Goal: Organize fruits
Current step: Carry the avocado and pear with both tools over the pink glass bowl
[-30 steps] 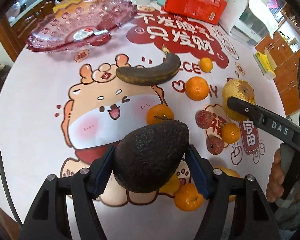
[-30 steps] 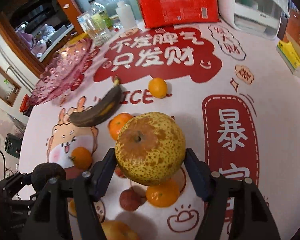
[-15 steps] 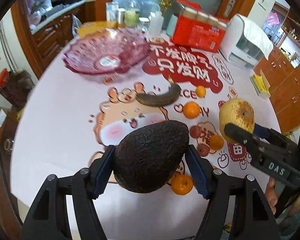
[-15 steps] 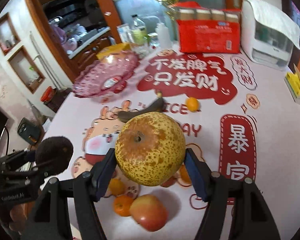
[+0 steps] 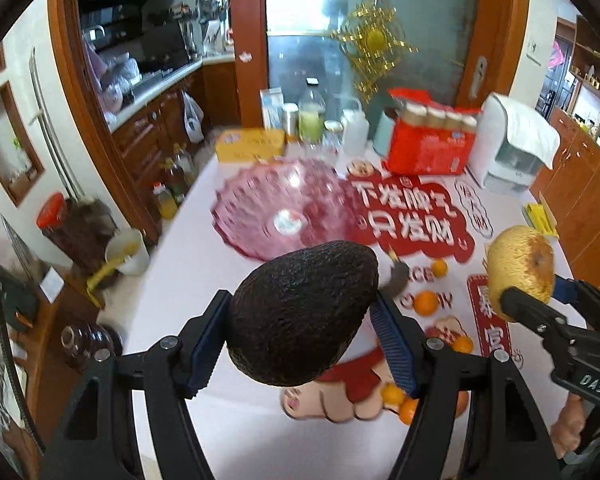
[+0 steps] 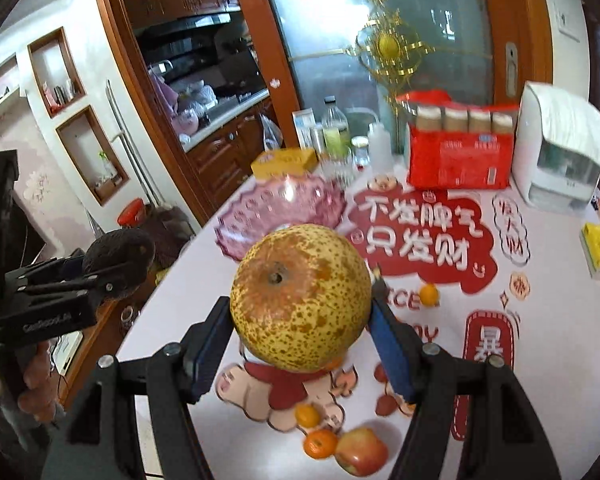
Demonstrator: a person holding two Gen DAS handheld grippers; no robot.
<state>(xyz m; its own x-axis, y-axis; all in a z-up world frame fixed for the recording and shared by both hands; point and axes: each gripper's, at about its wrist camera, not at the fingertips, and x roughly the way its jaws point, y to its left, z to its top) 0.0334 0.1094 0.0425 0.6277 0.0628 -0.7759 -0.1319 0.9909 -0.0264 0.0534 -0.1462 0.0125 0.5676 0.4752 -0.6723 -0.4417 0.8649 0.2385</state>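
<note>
The left tongs (image 5: 302, 334) grip a dark avocado (image 5: 300, 312) and the right tongs (image 6: 300, 338) a speckled pear (image 6: 300, 298), both above the worktop (image 5: 188, 276), with the empty pink glass dish (image 5: 272, 208) ahead, nearer the left hand

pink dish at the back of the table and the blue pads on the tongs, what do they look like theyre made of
Pink dish: probably clear tinted glass, possibly moulded plastic. It is see-through, glossy, with a raised bumpy pattern and a scalloped rim.

Blue pads on the left tongs: apparently rubber or soft plastic, matt, with fine ridges across the face. They press on the avocado.
</note>
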